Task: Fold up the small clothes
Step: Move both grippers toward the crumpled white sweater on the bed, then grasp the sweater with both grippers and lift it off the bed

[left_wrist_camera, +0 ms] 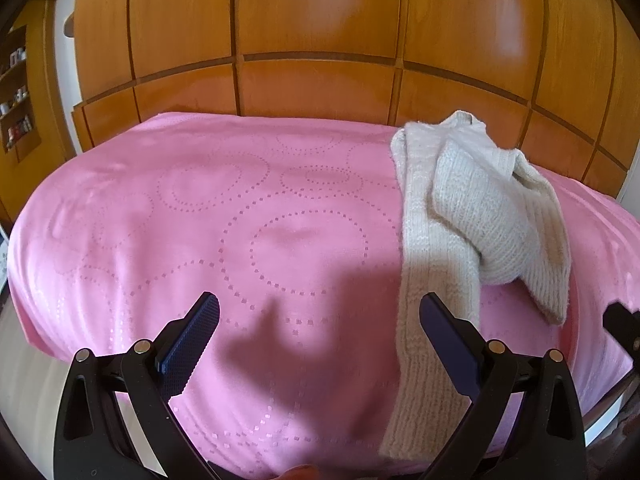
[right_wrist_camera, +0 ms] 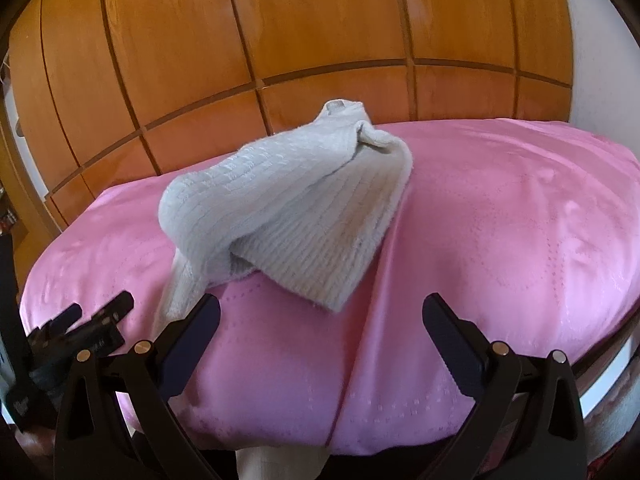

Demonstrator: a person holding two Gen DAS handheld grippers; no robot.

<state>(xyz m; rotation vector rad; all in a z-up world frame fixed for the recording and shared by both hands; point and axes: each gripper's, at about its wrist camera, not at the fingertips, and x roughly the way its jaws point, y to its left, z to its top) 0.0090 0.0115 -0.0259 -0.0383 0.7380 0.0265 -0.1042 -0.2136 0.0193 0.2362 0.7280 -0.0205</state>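
A crumpled cream ribbed-knit sweater lies on the pink dotted bedspread, just beyond both empty, wide-spread grippers, left and right (folding apparently not begun); next, spread it flat.

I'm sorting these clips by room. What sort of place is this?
Probably a bedroom: a bed under a pink cover, a wall of wooden wardrobe doors behind it, and a knit garment lying on the cover.
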